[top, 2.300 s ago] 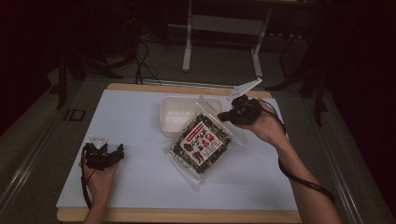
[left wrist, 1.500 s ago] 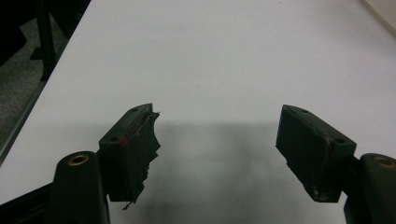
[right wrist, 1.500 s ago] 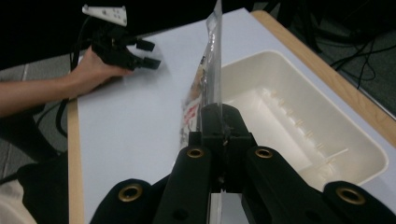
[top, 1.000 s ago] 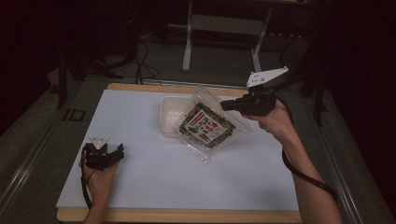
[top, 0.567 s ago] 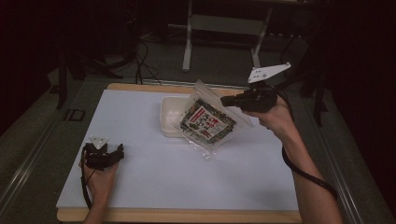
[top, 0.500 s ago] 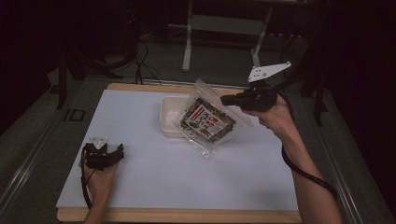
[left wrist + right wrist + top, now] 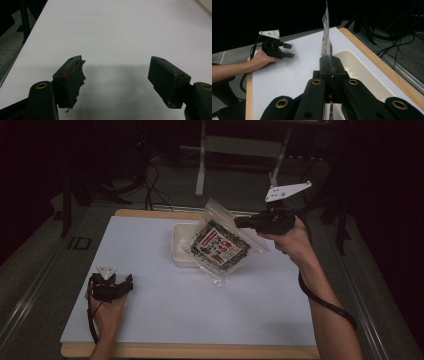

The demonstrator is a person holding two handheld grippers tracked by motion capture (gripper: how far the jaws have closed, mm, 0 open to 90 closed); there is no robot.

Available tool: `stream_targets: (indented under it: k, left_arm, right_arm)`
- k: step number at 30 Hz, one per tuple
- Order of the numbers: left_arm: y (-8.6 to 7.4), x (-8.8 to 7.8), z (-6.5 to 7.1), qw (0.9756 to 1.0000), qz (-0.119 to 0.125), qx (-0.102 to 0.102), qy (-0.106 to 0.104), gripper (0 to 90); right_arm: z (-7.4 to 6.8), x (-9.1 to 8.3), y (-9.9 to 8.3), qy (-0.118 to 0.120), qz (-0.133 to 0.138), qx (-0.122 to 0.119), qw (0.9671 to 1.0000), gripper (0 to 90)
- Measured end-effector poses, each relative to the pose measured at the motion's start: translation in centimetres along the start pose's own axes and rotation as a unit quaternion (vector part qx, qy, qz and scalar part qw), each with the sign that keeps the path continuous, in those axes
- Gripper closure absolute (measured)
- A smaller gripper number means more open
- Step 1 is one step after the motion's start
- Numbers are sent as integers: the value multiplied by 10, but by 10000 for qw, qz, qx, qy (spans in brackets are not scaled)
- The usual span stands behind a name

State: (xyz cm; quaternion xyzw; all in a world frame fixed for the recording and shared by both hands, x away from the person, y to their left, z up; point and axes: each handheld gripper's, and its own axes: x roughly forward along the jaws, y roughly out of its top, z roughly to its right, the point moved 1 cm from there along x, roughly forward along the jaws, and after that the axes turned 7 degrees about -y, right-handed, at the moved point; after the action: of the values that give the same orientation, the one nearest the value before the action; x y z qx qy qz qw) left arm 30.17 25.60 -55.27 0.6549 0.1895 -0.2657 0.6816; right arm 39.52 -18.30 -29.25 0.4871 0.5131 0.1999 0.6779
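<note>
A clear zip bag (image 7: 220, 247) with a green, red and white printed packet inside hangs tilted, its lower corner near the table. My right gripper (image 7: 241, 222) is shut on the bag's upper right edge and lies level, pointing left. In the right gripper view the bag (image 7: 326, 32) stands edge-on, pinched between the closed jaws of that gripper (image 7: 331, 67). A white tray (image 7: 179, 247) sits just behind and left of the bag. My left gripper (image 7: 127, 285) rests at the front left, open, with bare table between its jaws (image 7: 117, 77).
A white mat (image 7: 200, 310) covers the wooden table, whose edge (image 7: 190, 351) shows at the front. The tray (image 7: 359, 72) lies right under my right gripper. The left hand and its gripper (image 7: 288, 50) sit at the far side in the right gripper view. Table legs and cables stand beyond.
My right gripper has lifted the bag off the table and carried it up and back, over the tray's edge. The left gripper has stayed put.
</note>
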Motion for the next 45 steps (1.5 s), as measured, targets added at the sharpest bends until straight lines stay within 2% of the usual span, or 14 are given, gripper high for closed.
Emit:
stream_targets:
  k: [14,21,28,34,41,45]
  left_arm:
    - [0,0,0,10000,2,-6,-9,282]
    - [1,1,0,10000,1,11,-15,282]
    - [1,1,0,10000,0,-13,-26,282]
    - [1,1,0,10000,4,-19,-31,282]
    - [1,1,0,10000,-3,-24,-33,282]
    - [1,1,-1,10000,3,-40,-37,282]
  right_arm:
    - [6,3,13,-80,136,44,9999,900]
    - [8,4,19,-173,92,17,9998,900]
    - [16,3,27,-201,333,140,9991,900]
    - [23,9,28,-268,384,243,9986,900]
    - [29,19,27,-231,505,335,9979,900]
    - [29,30,25,-173,404,308,9986,900]
